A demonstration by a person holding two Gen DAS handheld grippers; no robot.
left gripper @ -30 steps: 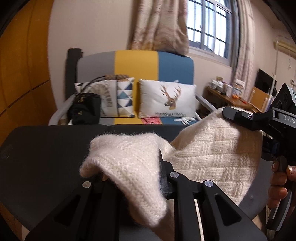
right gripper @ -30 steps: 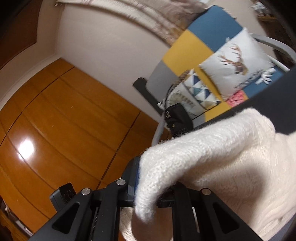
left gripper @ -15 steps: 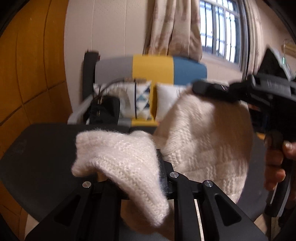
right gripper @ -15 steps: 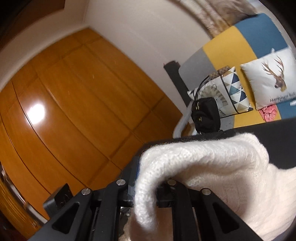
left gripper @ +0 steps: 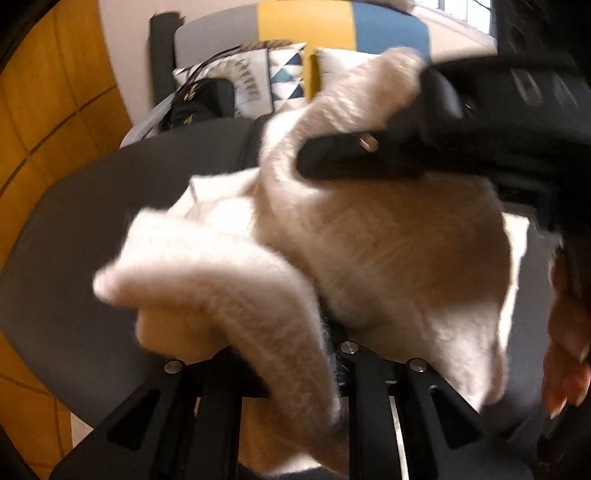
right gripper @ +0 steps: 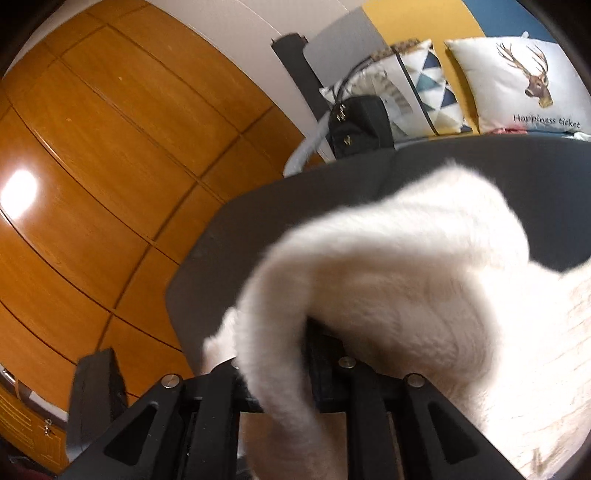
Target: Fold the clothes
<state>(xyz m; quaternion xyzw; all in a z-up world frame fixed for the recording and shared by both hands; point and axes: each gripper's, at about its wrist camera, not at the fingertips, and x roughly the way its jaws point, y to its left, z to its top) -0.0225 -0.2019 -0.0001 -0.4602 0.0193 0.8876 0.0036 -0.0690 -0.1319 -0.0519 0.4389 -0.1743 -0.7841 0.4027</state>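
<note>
Both grippers carry a cream sweater (left gripper: pixel 388 258) over the dark table (left gripper: pixel 74 229).
Left gripper (left gripper: pixel 295 354) and right gripper (right gripper: pixel 280 369) each clamp knit; lowering both edges level should avoid skewing the fold.

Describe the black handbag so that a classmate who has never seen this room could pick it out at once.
Start at the grey, yellow and blue sofa behind the dark table. At its grey end, by the wood-panelled wall, sits the black handbag, leaning against a triangle-patterned cushion. It is the only black item among pale cushions.
</note>
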